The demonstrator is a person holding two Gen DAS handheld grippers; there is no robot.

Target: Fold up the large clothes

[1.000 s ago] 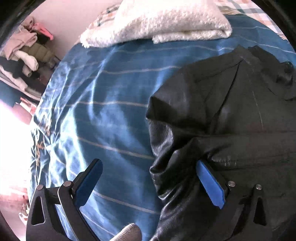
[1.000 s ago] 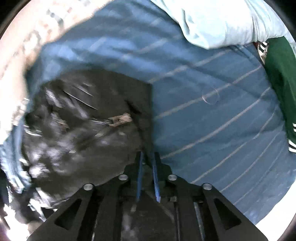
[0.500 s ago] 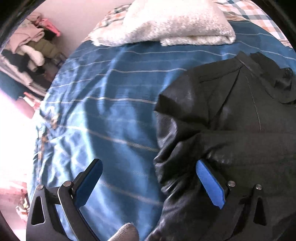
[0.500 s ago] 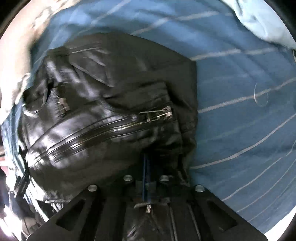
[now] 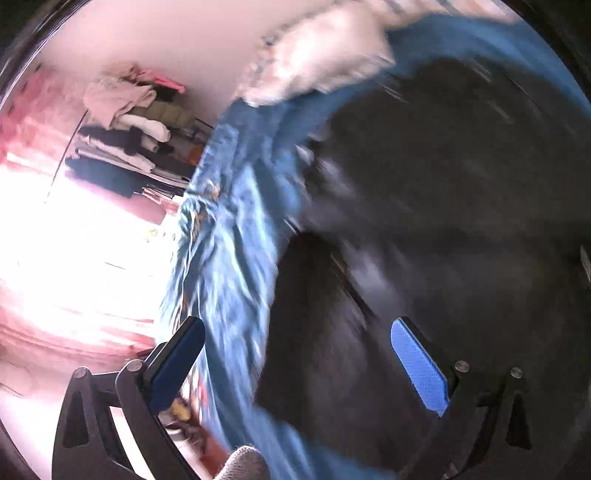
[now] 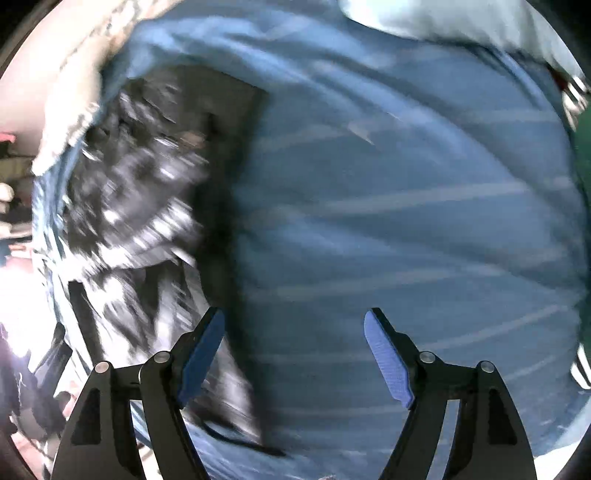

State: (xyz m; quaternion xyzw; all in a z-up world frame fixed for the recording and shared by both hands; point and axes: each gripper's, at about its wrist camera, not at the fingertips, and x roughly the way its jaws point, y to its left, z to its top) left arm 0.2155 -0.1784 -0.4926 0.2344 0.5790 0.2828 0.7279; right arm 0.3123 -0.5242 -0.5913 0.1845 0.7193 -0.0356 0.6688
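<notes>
A black leather jacket lies on the blue striped bed cover. Both views are motion-blurred. My left gripper is open with blue pads and holds nothing; it hovers over the jacket's left edge, near the side of the bed. In the right wrist view the jacket lies to the left. My right gripper is open and empty above the bed cover, just right of the jacket's edge.
A white fluffy blanket lies at the far end of the bed. Piled clothes sit beyond the bed's left side by a bright window. A pale blue garment and a green one lie at the right.
My right gripper has opened and let go of the jacket, which now lies to its left. My left gripper has swung left toward the bed's edge, still open.
</notes>
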